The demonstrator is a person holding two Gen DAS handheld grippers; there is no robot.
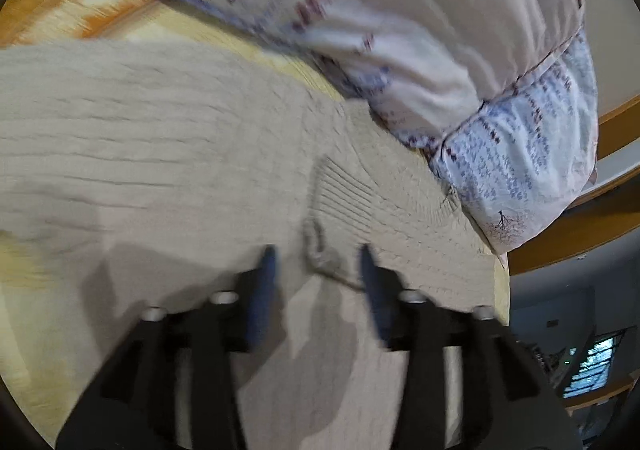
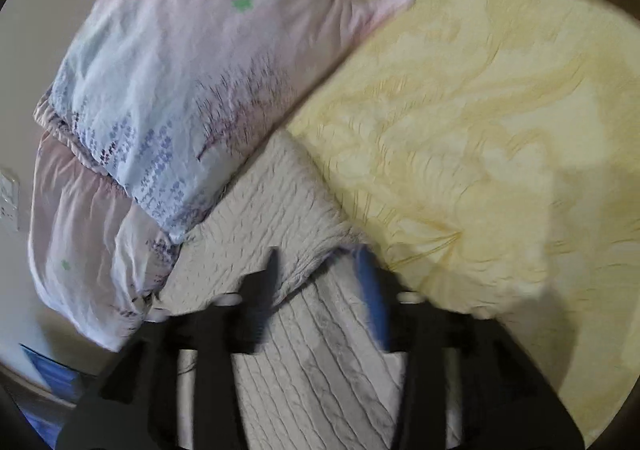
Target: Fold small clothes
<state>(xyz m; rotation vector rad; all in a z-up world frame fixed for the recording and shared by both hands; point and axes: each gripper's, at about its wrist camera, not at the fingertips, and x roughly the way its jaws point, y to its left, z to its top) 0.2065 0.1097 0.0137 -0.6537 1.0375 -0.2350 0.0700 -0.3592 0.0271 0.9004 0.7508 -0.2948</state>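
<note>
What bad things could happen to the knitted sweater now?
The beige knitted sweater lies loose between the open jaws of the left gripper, so a closing grip might catch only its small raised fold and pull it crooked. The flowery pillow overlaps its edge, which could drag or block the fold.

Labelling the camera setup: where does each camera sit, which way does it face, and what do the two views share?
Left wrist: on the left gripper, angled down at the beige knit garment; only its open jaws show.
Right wrist: on the right gripper, angled down at the garment's folded edge on the yellow bedcover; only its open jaws show.
Shared: garment, floral pillow.
</note>
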